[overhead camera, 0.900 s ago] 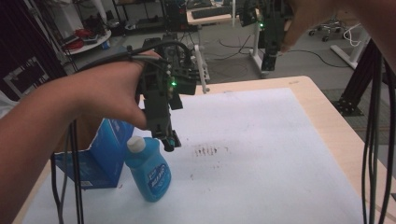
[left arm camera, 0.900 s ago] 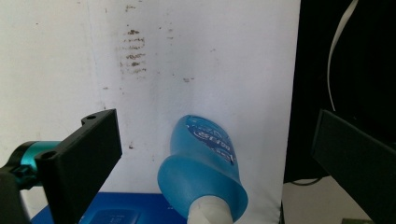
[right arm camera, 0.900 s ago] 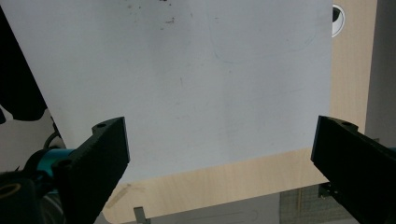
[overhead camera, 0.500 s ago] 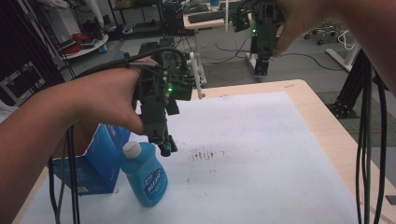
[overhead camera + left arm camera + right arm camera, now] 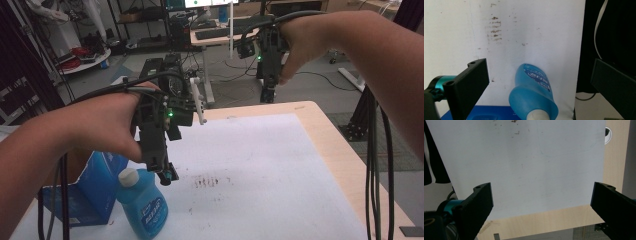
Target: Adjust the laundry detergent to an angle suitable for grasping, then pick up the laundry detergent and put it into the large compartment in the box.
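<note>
Looking down from the high view, we see the left gripper held above the table, w/ its tips just beside the white cap of a blue bottle that lies on the white sheet near the table's front-left corner. In the left gripper view the jaws are spread wide, nothing between them touching; the blue bottle lies below in the gap, cap toward the camera, cap partly cut off by the frame's bottom edge. A blue box sits just left of the bottle at the sheet's left edge; the left hand and forearm hide its back part, so we can't make out whether box and bottle touch. Label text on the bottle is too blurred to read. Dark smudges mark the sheet near its middle. The right gripper is held high beyond the table's far edge in the right hand. In the right gripper view its jaws are also released, wide apart, over bare sheet and the wooden table edge. A round mark at that view's upper right is cut off, unclear what it is.
</note>
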Available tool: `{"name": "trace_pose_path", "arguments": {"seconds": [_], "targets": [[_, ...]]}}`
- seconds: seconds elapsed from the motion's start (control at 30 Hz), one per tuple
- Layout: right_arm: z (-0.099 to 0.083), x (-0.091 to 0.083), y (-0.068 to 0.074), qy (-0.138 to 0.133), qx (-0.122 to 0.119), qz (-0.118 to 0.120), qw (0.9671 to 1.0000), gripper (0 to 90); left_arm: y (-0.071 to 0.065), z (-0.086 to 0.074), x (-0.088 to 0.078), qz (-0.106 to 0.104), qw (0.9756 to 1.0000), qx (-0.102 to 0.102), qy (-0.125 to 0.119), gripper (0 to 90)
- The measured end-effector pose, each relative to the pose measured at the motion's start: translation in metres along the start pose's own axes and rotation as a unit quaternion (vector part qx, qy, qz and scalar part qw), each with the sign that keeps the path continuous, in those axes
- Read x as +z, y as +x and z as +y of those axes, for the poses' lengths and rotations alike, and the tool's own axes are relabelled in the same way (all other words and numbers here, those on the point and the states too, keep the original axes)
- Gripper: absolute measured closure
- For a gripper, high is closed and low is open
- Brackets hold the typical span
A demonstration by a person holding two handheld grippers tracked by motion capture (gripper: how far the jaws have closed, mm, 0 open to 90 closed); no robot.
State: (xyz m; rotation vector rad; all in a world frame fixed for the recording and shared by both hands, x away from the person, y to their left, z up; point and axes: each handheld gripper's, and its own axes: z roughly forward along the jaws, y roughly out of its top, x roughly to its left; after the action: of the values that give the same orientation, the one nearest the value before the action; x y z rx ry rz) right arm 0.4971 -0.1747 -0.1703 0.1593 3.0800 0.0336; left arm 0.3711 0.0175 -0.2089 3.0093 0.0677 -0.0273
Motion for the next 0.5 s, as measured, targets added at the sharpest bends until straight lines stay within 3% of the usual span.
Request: {"name": "trace_pose_path", "arguments": {"seconds": [0.5], "targets": [[0.0009,-0.0028,0.0077,0.000,-0.007,-0.004,1.0000,3.4,-0.0078,0.0052,-0.0003,0.000,1.0000,0.005,0.003,1.7]]}}
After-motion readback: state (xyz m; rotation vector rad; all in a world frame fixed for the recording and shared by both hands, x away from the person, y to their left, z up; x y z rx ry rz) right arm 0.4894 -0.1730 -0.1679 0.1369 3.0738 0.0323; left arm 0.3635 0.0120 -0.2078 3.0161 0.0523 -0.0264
